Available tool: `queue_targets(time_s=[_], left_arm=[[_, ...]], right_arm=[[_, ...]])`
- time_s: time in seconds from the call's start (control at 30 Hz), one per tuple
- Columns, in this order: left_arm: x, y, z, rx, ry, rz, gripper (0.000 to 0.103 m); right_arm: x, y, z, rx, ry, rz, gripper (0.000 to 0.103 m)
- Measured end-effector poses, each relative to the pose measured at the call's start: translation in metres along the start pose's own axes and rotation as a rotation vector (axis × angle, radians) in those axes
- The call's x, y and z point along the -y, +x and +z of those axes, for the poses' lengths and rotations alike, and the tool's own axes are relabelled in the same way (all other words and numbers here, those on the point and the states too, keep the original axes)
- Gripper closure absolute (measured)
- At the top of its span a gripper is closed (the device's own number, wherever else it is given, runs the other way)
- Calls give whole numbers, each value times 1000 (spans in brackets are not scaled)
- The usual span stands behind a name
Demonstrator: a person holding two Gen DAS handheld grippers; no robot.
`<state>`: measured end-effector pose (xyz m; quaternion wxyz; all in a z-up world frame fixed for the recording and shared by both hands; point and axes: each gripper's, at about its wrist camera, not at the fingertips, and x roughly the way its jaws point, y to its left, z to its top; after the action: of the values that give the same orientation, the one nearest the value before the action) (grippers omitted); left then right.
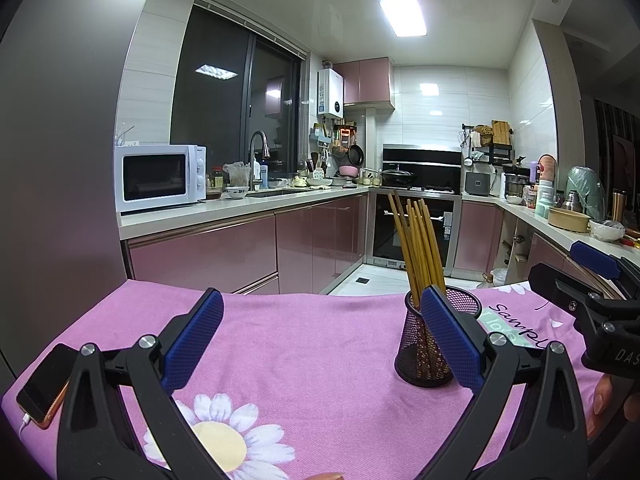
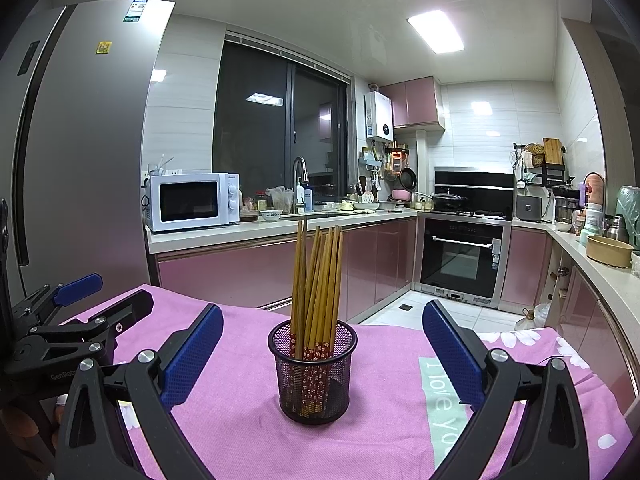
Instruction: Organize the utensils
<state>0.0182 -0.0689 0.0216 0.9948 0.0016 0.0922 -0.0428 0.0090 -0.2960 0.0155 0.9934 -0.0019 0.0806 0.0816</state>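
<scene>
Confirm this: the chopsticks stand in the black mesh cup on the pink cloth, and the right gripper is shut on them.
Not quite. The right wrist view shows the right gripper open, its fingers either side of the cup, clear of the chopsticks. The rest holds: they stand in the cup on the cloth.

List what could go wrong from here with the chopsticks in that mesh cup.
1. The chopsticks stand tall and lean out of the small mesh cup; a knock from the open right gripper could tip it.
2. The cup sits on a loose pink cloth, which might slide.
3. The phone lies at the cloth's edge beside the open left gripper and might be bumped off.
</scene>
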Motion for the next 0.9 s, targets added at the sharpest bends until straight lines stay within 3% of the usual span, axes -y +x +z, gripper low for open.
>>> queue_targets(time_s=[0.9], left_arm=[[0,1,0,-2,1,-1,6]], right_arm=[[0,1,0,0,2,-1,7]])
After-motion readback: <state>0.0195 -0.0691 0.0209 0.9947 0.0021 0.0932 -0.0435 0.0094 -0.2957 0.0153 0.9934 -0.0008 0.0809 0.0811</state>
